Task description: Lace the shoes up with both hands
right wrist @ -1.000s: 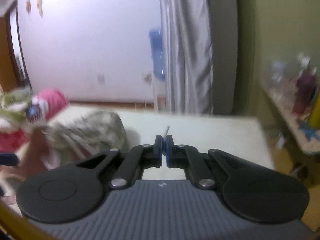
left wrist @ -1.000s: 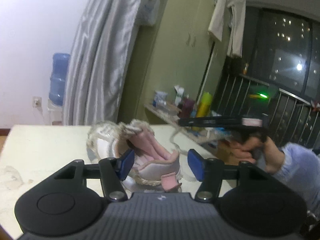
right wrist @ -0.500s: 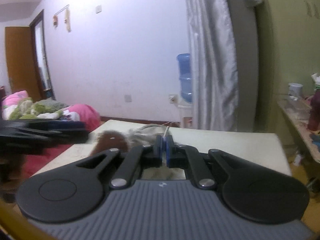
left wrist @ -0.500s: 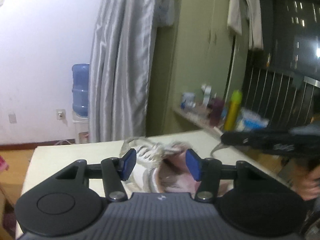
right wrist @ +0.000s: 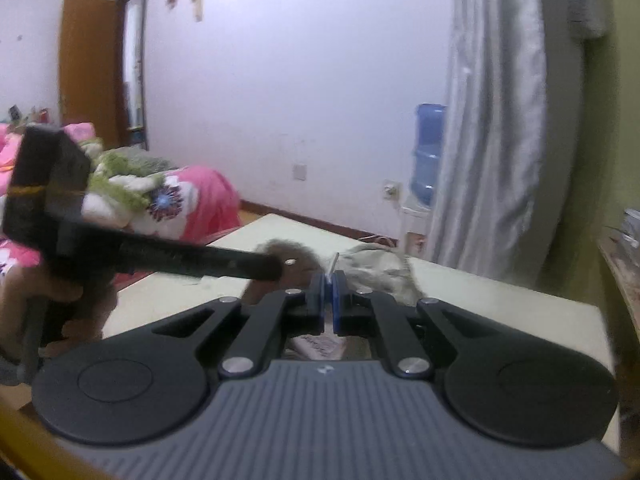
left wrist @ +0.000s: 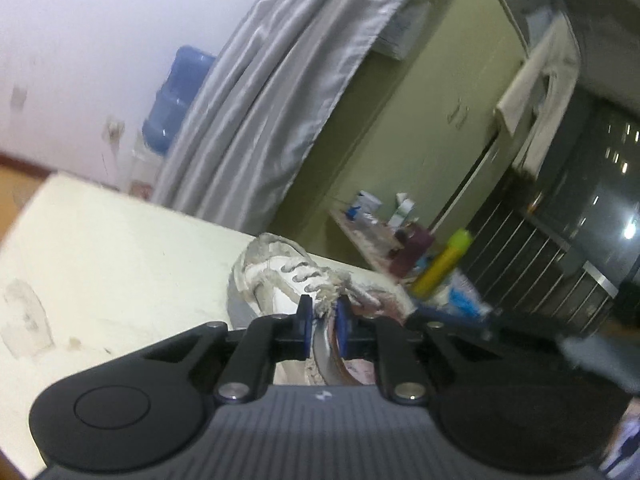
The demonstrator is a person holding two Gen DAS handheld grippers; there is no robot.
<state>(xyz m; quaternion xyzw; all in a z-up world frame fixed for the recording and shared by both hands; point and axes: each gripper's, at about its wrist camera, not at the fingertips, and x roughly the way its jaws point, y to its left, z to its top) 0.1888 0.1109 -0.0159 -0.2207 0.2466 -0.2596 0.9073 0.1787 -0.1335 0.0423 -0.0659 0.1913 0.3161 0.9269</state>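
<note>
Right-wrist view: the shoe (right wrist: 376, 268) is mostly hidden behind the right gripper (right wrist: 329, 300) and the other tool's arm. Left-wrist view: the shelf bottles (left wrist: 436, 264) smear with blur, and the sleeve (left wrist: 624, 440) is cut off at the edge.

A blue water jug (right wrist: 429, 152) stands by the white wall (right wrist: 300, 80), next to a long grey curtain (right wrist: 492, 120). A wall socket (right wrist: 390, 190) sits low on the wall just beside the jug. A brown door (right wrist: 86, 72) is at the far left. A pink blanket with flowers (right wrist: 188, 204) lies past the left edge of the cream table (left wrist: 120, 248). A green cupboard (left wrist: 420, 128) stands beside the curtain. A white cloth (left wrist: 536, 96) hangs near it. On a shelf (left wrist: 360, 228) past the far right corner of the table stand a yellow bottle (left wrist: 440, 264) and a dark red bottle (left wrist: 412, 252). City lights show in the dark window (left wrist: 612, 168).
</note>
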